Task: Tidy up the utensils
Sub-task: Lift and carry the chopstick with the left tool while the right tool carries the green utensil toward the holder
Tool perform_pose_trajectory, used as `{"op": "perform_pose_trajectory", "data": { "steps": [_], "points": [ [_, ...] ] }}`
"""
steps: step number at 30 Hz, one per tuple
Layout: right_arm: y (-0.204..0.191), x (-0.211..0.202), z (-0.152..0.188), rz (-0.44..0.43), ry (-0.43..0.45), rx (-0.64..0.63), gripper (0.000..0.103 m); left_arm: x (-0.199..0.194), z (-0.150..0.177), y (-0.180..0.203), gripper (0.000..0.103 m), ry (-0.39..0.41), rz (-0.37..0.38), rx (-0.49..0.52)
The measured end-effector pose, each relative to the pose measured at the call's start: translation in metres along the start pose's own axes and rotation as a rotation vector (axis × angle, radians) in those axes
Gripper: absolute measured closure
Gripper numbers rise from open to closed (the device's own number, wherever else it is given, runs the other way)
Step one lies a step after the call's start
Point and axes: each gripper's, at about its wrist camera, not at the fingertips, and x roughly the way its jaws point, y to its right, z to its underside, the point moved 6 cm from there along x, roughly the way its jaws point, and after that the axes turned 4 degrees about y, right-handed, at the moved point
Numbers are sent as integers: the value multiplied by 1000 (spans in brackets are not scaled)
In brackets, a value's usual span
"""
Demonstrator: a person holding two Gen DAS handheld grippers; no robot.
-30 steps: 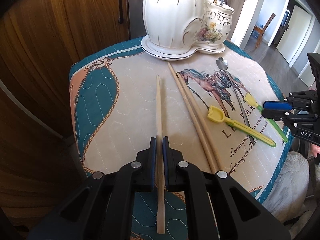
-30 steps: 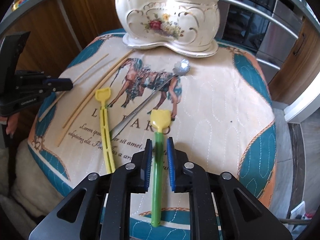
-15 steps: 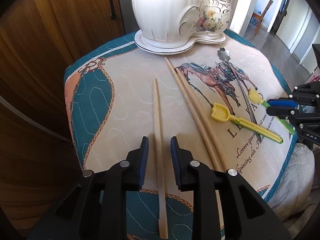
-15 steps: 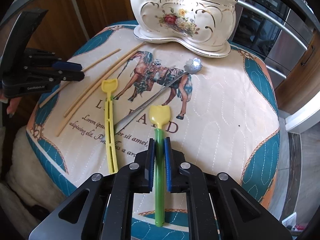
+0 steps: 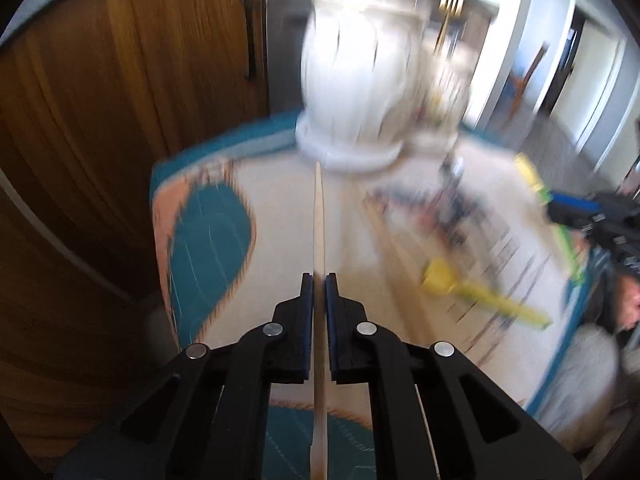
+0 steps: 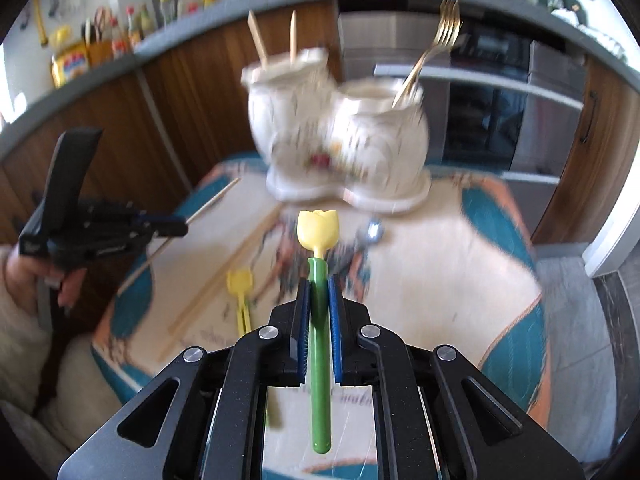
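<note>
Now my left hand-held gripper [image 5: 319, 280] pinches the thin wooden chopstick [image 5: 319, 216] and my right hand-held gripper [image 6: 319, 284] pinches the green-handled yellow plastic spoon [image 6: 319, 236], both pointing lengthwise at the white china holder [image 6: 338, 132] straight ahead.

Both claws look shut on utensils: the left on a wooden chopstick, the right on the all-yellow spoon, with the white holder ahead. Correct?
One detail is wrong. The right claw is shut on the green-handled spoon, as the right wrist view shows; the all-yellow spoon lies on the cloth. The left claw does grip a wooden chopstick, and the white holder stands ahead.
</note>
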Motion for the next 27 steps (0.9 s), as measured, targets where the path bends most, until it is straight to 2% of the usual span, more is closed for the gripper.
{"op": "perform_pose_trajectory", "data": {
  "steps": [6,11,14,18,22,24,27],
  "points": [
    [13,-19,-58,-7,235,69,93,-56,-57,11,97,298,112,-28],
    [31,-19,-115,-37,368,163,93,-72,-122,26,97,498,140,-25],
    [39,-12,-145,-50,438,200,93,-59,-156,29,97,518,195,-59],
    [46,10,-165,-52,478,233,93,-39,-191,30,97,572,186,-87],
    [55,36,-172,-2,494,230,93,-29,-206,29,97,625,165,-104],
    [62,48,-171,33,498,235,93,-28,-203,26,97,643,173,-117],
    [65,61,-167,78,509,212,93,-22,-208,26,97,673,140,-108]
  ]
}}
